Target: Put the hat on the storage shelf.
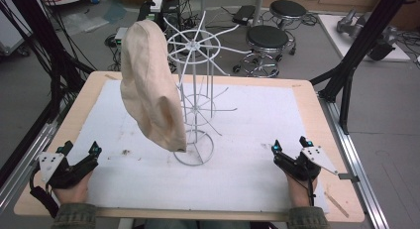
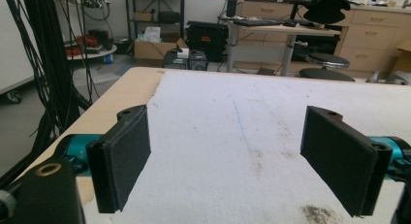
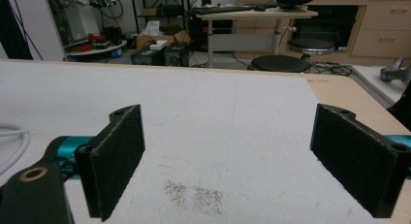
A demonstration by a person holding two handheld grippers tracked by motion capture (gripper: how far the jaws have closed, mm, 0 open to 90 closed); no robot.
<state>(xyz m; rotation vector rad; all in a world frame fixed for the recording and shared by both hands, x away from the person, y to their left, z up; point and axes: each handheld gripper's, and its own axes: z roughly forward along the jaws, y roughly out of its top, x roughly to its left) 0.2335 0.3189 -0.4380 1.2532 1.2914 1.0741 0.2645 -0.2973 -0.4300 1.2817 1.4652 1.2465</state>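
Beige hat (image 1: 148,85) hiding white wire rack (image 1: 195,97), base visible

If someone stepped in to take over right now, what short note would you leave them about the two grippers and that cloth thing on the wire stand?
Left gripper: open, holding nothing, resting near the table's front left edge.
Right gripper: open, holding nothing, near the front right edge.
Beige cloth hat: hanging on the white wire rack, which stands mid-table on the white mat.
Done: neither gripper has touched the hat; both sit well clear of the rack.
Left: probably reach in, grip the hat and work it off the rack's arm without tipping the rack.
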